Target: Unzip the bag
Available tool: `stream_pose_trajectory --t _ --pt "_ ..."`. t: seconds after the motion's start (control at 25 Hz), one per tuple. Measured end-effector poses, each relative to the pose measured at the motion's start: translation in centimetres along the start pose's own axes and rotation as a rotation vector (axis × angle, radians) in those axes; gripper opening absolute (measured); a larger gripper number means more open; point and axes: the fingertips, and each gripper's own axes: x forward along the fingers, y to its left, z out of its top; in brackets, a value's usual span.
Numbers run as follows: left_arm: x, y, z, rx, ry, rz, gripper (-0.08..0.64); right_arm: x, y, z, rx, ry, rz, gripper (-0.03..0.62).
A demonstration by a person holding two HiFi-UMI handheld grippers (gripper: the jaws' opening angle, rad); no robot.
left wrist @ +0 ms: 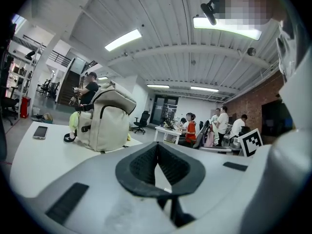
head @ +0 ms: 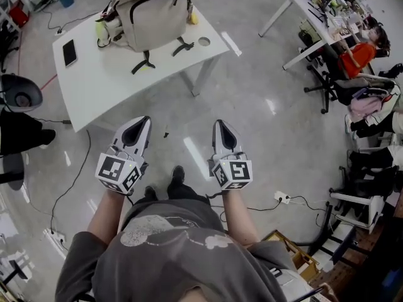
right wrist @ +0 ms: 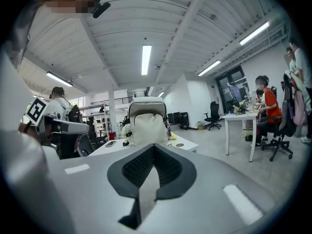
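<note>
Beige fabric backpack [head: 151, 14] stands upright on white rectangular table [head: 107, 83], top centre-left of head view. Left gripper [head: 141, 126] and right gripper [head: 220, 127] both closed, empty, well short of it. Bag lies up-frame; left is nearer.

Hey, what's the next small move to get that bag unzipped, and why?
Probably step toward the white table and bring both grippers up to the beige fabric backpack: the left gripper and right gripper are shut, empty and well short of it.
</note>
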Motion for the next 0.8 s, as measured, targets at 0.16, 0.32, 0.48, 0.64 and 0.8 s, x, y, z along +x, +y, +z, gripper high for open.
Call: stream_pose_trajectory --t 0.16,0.32,0.48,0.64,0.8 --pt "-2.9 -0.4 0.0 -0.009 -0.003 -0.015 0.006 -1.4 3.8 0.0 -0.007 -0.005 0.016 -0.002" --pt "-6.6 0.3 -0.9 -0.037 -0.004 0.003 0.006 -2.0 8.3 -0.7 -0.068 0.013 0.060 -0.002" --pt "-10.1 1.1 -1.4 -0.051 -0.011 0.023 0.006 -2.9 11.7 -0.2 -0.114 -0.015 0.082 -0.002" --pt "-13.1 1.7 -1.9 -0.065 -0.014 0.042 0.006 -3.9 14.0 -0.4 -0.134 -0.004 0.088 -0.002" --pt "-15.2 1.6 -2.5 -0.076 -0.007 0.042 0.006 -5.2 15.4 -0.7 -0.154 0.005 0.089 -0.002"
